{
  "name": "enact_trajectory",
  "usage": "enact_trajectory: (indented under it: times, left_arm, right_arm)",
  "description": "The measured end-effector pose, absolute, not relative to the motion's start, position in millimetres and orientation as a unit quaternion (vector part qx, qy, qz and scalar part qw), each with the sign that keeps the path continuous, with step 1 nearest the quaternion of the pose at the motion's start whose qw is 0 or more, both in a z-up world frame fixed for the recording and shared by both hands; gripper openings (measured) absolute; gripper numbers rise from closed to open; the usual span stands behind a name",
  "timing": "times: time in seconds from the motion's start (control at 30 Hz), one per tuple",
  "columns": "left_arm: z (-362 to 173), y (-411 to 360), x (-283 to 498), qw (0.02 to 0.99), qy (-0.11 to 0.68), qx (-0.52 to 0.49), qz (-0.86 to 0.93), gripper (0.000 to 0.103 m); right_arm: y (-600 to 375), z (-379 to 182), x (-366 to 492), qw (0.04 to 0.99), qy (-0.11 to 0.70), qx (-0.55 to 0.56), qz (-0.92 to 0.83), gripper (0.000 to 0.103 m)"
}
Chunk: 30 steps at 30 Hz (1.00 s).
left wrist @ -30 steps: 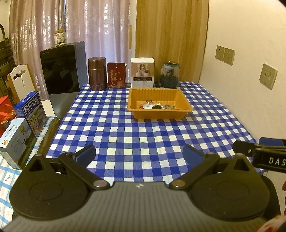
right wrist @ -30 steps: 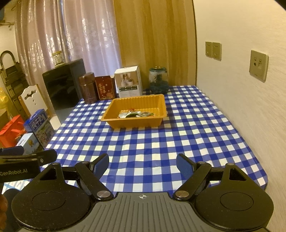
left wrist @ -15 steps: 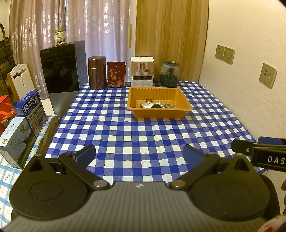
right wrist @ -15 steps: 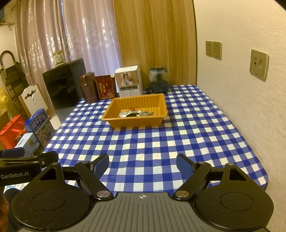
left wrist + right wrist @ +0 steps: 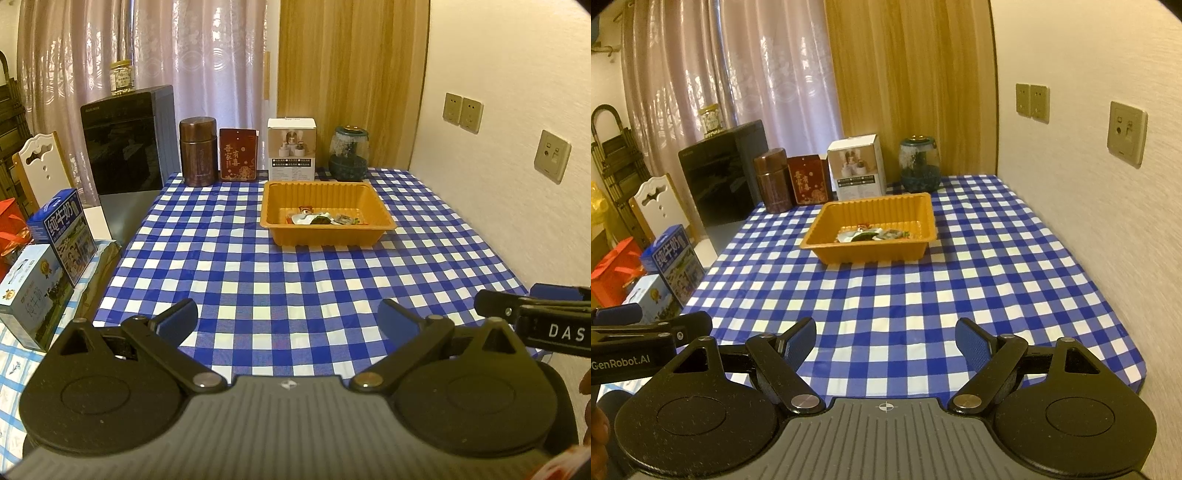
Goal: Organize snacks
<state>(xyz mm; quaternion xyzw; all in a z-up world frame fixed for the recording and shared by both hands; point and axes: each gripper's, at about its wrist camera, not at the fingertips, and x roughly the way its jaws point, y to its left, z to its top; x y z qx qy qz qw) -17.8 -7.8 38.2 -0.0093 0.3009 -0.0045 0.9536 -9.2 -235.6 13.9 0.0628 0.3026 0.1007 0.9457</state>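
Observation:
An orange plastic tray [image 5: 328, 236] stands on the blue checked tablecloth [image 5: 288, 280] toward the far middle; it also shows in the right wrist view [image 5: 871, 254]. Several wrapped snacks [image 5: 321, 219] lie inside it, also seen in the right wrist view [image 5: 871, 235]. My left gripper [image 5: 288, 317] is open and empty, held over the near edge of the table. My right gripper [image 5: 886, 341] is open and empty, beside it to the right. Each gripper's side shows in the other's view.
At the table's far edge stand a brown canister [image 5: 198, 151], a red box [image 5: 238, 154], a white box [image 5: 291, 149] and a glass jar [image 5: 349, 153]. Milk cartons [image 5: 62, 230] stand on a lower surface to the left. A wall with sockets [image 5: 552, 155] runs along the right.
Both grippers have drawn back slightly from the table; the tray looks a little farther away. Both stay open and empty.

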Motion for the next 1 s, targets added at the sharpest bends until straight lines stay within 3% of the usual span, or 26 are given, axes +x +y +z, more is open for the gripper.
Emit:
enact_trajectory:
  times: [1.0]
  left_arm:
    - [38.8,-8.8,-15.3,0.954,0.300,-0.011,-0.004,0.103]
  right_arm:
    - [-232.4,14.7,-9.7,0.946,0.303,0.063,0.100,0.082]
